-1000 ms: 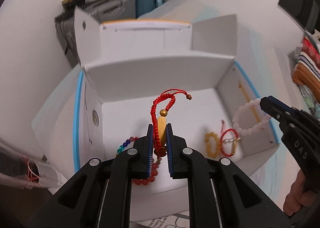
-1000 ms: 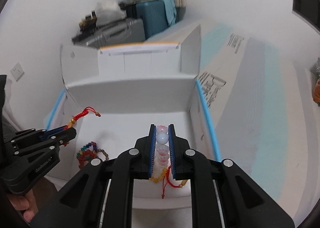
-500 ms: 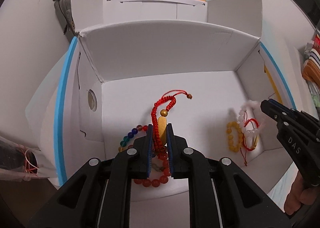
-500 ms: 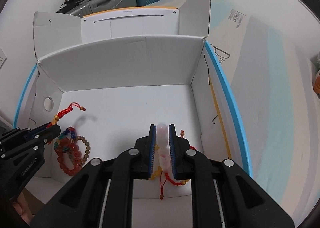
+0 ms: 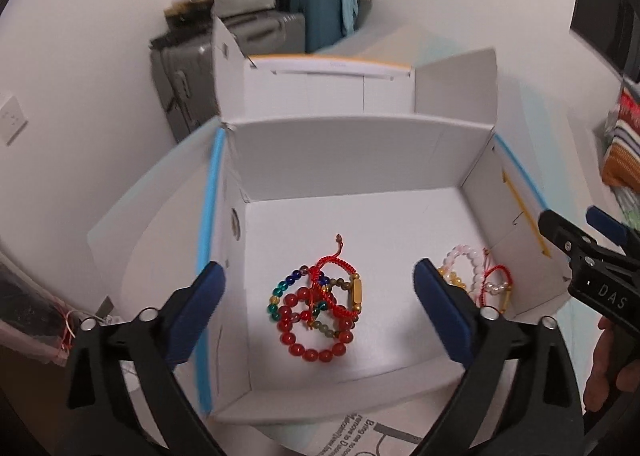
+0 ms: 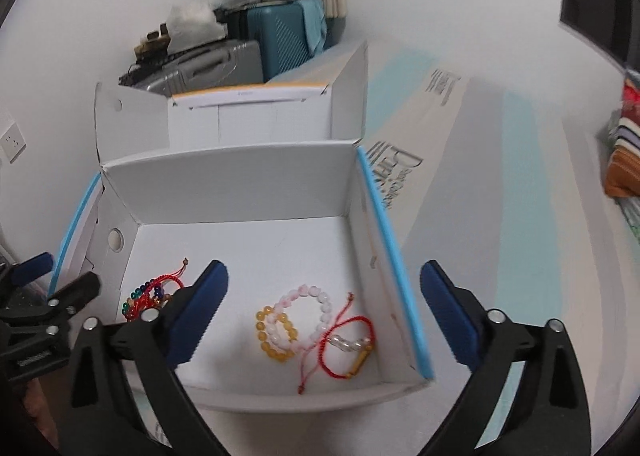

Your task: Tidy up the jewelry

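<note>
An open white box (image 6: 240, 184) holds two small heaps of bracelets. At its left lie a red bead bracelet (image 5: 316, 352), a multicolour bead bracelet (image 5: 280, 288) and, on top, a red cord bracelet (image 5: 334, 276) with a gold tube. My left gripper (image 5: 320, 275) hovers above this heap, its jaws opening, nothing between them. At the right lie a pink-white bead bracelet (image 6: 316, 296), a yellow bead bracelet (image 6: 268, 344) and a red cord bracelet (image 6: 352, 340) with clear beads. My right gripper (image 6: 325, 274) hangs over these, jaws opening, empty.
The box sits on a flat printed carton (image 6: 480, 136) with pale blue stripes. Its lid flaps (image 5: 328, 84) stand up behind it. Suitcases (image 6: 276, 40) are stacked against the far wall. Folded striped fabric (image 5: 624, 152) lies at the right. A hand (image 5: 604, 368) holds the right gripper.
Both grippers have gone from shut to wide open and let go. The red cord bracelet now lies on the left heap, the pink-white one on the right heap. Both cameras pulled back.
</note>
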`<state>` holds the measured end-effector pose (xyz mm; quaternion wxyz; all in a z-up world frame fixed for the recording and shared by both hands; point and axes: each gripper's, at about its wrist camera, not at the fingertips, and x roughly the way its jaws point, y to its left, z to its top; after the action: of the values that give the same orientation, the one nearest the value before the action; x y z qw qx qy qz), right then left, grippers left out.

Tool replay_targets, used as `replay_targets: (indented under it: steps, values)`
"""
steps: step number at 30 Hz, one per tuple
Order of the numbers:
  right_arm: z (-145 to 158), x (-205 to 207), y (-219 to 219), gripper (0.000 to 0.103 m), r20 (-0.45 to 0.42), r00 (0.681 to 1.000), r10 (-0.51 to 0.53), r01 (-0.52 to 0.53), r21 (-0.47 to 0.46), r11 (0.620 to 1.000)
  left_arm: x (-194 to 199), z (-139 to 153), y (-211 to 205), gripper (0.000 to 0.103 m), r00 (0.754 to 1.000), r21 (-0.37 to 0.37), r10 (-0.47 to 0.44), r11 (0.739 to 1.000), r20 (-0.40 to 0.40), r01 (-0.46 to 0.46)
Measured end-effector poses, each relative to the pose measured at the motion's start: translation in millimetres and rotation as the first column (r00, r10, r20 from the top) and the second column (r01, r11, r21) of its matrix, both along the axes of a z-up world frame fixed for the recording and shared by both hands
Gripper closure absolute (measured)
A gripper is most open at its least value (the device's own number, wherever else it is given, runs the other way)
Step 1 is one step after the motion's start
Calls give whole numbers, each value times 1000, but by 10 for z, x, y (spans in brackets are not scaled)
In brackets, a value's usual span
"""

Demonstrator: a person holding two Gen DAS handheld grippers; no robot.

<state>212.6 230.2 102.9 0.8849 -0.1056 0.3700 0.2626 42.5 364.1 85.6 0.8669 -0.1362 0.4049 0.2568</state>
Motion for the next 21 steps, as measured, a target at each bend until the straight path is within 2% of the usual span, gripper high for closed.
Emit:
replay_targets:
  steps: [4,11,14,17,19,21]
  values:
    - [15,-174,-181,7,37,999,-34,35,-3,999,-269,49,-190,6,999,64,8,998,53,-12]
    - [-37,-609,-508,7,91,995,-45,43,27,999,-649,-29,-523,6,993,79,17,997,117,-26]
    - [-56,-792,-607,7,111,993,-45,43,22,999,-782,-57,-683,6,992,134,20,990,126,-37]
    - [-53,-944,-691,7,122,992,-43,41,23,999,-875,-102,-740,6,992,118,20,992,127,-35]
    - [-46,-998,-710,7,120,992,-36,34,22,999,-886,-119,-795,6,993,148,21,988,117,-38]
    - [-34,-1045,-722,7,120,992,-36,33,26,999,-905,-137,-828,6,993,137,10,990,116,-26]
